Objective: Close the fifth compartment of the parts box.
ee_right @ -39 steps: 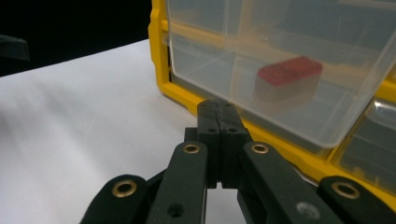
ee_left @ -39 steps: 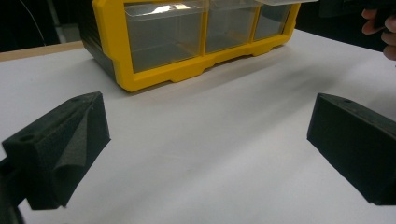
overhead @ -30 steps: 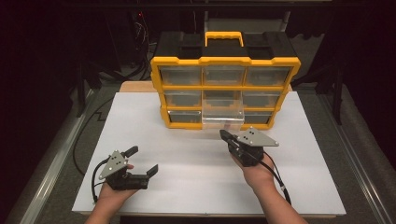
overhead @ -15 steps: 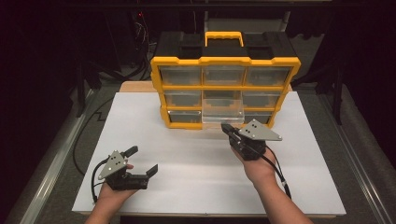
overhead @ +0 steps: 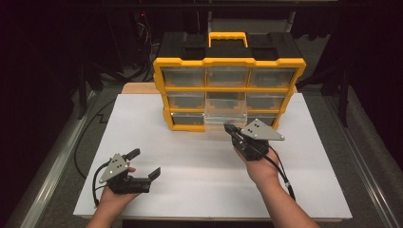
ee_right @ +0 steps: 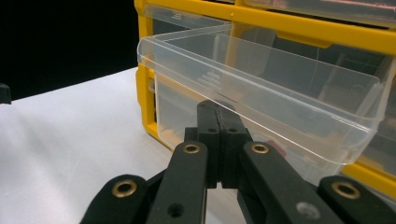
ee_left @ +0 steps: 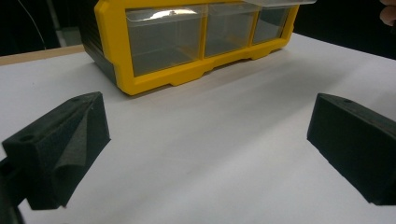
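Note:
A yellow and black drawer cabinet (overhead: 228,61) stands at the back of the white board (overhead: 199,156). Its clear centre drawer (overhead: 225,118) in the middle row is pulled out toward me. My right gripper (overhead: 229,128) is shut, its tips just under that drawer's front rim. In the right gripper view the black jaws (ee_right: 217,109) are pressed together against the clear drawer (ee_right: 280,79), below its lip. My left gripper (overhead: 145,162) rests at the front left, open, with nothing between its fingers (ee_left: 60,144). The cabinet's bottom row (ee_left: 163,42) lies ahead of it.
The white board sits on a dark table with metal rails (overhead: 52,166) along both sides. Cables trail from each gripper toward the front edge. Bare white surface stretches between the two hands and in front of the cabinet.
My right gripper has edged slightly toward the cabinet, still shut at the drawer's front. The left gripper has kept still.

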